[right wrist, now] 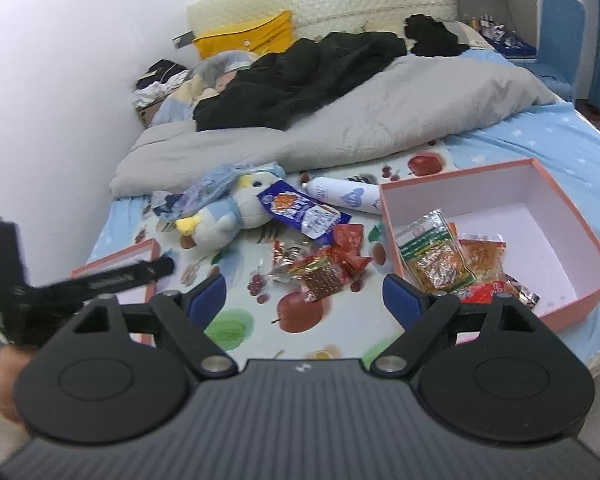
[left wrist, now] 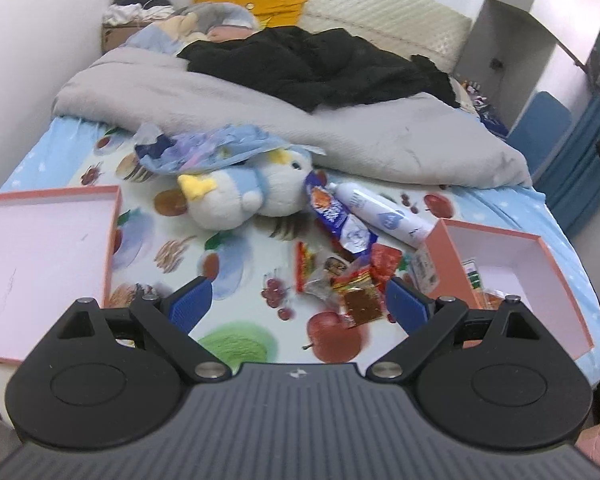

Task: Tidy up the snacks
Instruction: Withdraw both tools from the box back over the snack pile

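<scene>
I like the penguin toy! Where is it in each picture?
Left wrist view: the soft blue and white plush penguin lies above centre, just left of the middle.
Right wrist view: the plush penguin lies left of centre.
Shared landmark: the white spray can beside it.

Both wrist cams look steeply down, fairly near; both see the snack pile.

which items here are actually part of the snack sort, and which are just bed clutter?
Job:
- loose snack packets
- blue wrapper snack
- packets already in the pink box
- pink box
- pink lid

Clutter:
- penguin plush
- white spray bottle
- grey duvet
- black clothing
- yellow pouch
</scene>
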